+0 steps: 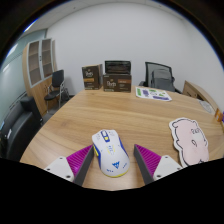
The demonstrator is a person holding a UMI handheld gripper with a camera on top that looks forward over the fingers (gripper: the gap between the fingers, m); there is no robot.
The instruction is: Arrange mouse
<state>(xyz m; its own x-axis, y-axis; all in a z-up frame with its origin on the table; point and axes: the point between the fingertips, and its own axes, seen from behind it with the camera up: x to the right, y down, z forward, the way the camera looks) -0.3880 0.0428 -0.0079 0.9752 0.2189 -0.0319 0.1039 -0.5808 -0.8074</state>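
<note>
A white mouse (110, 151) with blue and yellow markings lies on the wooden table (120, 112), between my two fingers. My gripper (112, 163) is open: the left pad (74, 161) and the right pad (150, 160) each stand apart from the mouse's sides with a gap. The mouse's rear end reaches down between the fingers and its front points away from me.
A white cartoon-shaped mouse pad (192, 138) lies to the right of the fingers. Dark boxes (112, 76) stand at the table's far edge, with a flat leaflet (153, 94) near them. Office chairs (158, 75) and a wooden shelf (39, 62) stand beyond.
</note>
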